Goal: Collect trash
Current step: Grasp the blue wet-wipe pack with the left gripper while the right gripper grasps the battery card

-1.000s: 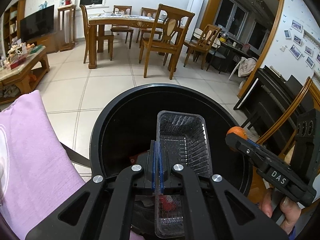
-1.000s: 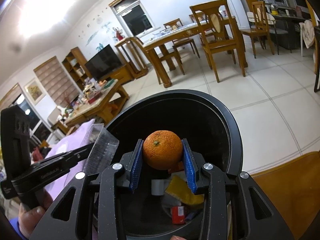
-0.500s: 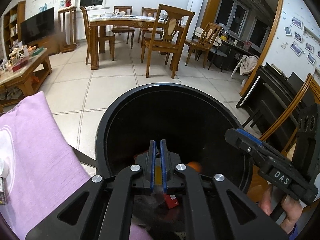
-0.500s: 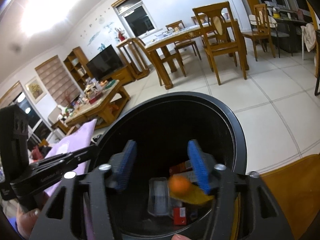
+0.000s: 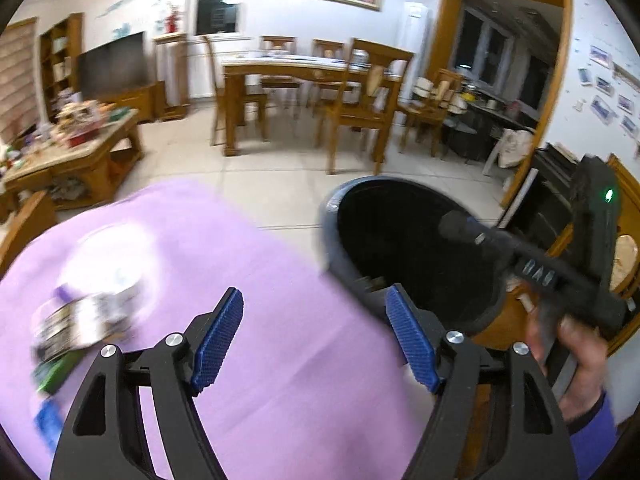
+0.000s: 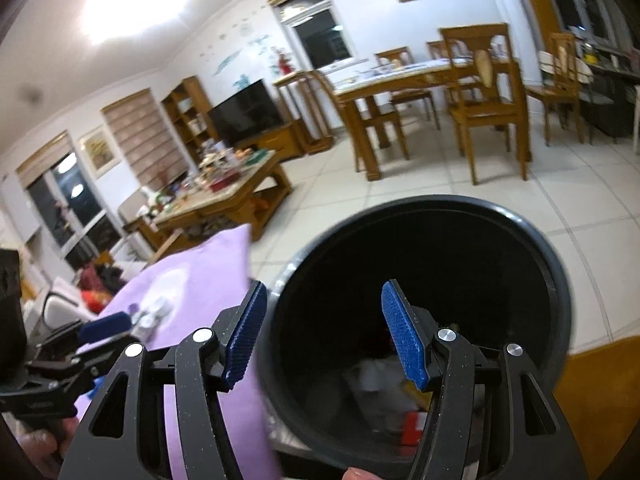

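tiled room: round black bin [image 6: 556,280] (glossy), soft lilac cloth [image 5: 280,320]

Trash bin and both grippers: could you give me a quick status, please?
Left gripper opening, empty, over purple cloth. Right gripper open, empty, at black trash bin. Trash in bin; blurred packets remain on cloth. Nothing blocking.

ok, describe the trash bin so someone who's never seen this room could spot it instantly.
Start at the lilac cloth-covered table in the foreground of the tiled living room. The round black plastic bin stands on the floor right at its edge, nearer than the wooden dining set. It is the only open-topped dark tub there, with wrappers lying at its bottom.
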Tool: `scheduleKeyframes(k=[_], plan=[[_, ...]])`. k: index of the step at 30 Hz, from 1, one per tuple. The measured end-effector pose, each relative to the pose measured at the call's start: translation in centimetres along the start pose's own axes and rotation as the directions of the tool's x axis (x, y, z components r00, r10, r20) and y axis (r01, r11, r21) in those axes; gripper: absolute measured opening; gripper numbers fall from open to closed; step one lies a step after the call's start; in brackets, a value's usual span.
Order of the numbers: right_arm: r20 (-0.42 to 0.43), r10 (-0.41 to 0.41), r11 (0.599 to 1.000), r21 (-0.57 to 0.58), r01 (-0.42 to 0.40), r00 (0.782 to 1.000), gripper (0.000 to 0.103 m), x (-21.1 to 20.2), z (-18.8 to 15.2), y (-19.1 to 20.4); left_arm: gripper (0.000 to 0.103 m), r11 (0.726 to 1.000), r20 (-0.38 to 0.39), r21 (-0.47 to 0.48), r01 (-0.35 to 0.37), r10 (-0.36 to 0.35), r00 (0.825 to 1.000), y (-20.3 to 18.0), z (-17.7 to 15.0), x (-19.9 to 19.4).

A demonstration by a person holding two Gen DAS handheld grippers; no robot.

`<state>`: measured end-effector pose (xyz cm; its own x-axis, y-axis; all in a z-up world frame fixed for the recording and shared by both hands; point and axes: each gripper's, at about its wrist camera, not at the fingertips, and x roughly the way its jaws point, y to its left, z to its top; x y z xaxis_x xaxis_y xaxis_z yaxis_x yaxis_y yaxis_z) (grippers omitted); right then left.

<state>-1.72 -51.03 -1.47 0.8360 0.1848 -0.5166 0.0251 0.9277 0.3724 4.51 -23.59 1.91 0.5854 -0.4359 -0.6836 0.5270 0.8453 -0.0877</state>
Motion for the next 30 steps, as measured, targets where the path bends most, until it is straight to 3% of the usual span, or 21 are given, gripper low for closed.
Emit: scheduleKeyframes(k=[3,7,13,20,23,28,30], plan=[[-0.023,0.035,0.997,-0.061,-0.037,0.999,0.06,0.8,-0.1,3.7,0.074,0.995,-0.023,-0.032,-0.092,0.092,0.996,4.1,-2.0,-1.9],[-0.066,0.081,0.984,-0.154,-0.09,0.995,0.06,2.3,-0.4,9.2,0.074,0.971,-0.074,-0.077,-0.224,0.219,0.973,9.7,-5.4,-4.1],[-0.203,0.129,0.919,-0.344,-0.194,0.971,0.06,6.2,-2.4,19.3,0.078,0.937,-0.155,-0.101,-0.335,0.318,0.935,14.9,-8.4,-5.1],[-0.3,0.056,0.75,-0.617,-0.239,0.952,0.06,12.1,-5.6,29.2,0.078,0.947,-0.228,-0.056,-0.316,0.296,0.927,16.0,-9.9,-3.6],[-0.297,0.023,0.691,-0.686,-0.23,0.955,0.06,14.1,-6.5,30.2,0.077,0.949,-0.231,-0.038,-0.312,0.296,0.927,16.3,-10.8,-3.4],[-0.269,-0.051,0.606,-0.774,-0.185,0.962,0.06,17.7,-7.8,32.2,0.069,0.959,-0.212,-0.064,-0.275,0.257,0.943,17.4,-11.0,-3.8],[-0.248,-0.08,0.577,-0.802,-0.158,0.965,0.049,18.8,-8.3,33.3,0.067,0.965,-0.203,-0.087,-0.247,0.226,0.953,17.8,-11.1,-4.2]])
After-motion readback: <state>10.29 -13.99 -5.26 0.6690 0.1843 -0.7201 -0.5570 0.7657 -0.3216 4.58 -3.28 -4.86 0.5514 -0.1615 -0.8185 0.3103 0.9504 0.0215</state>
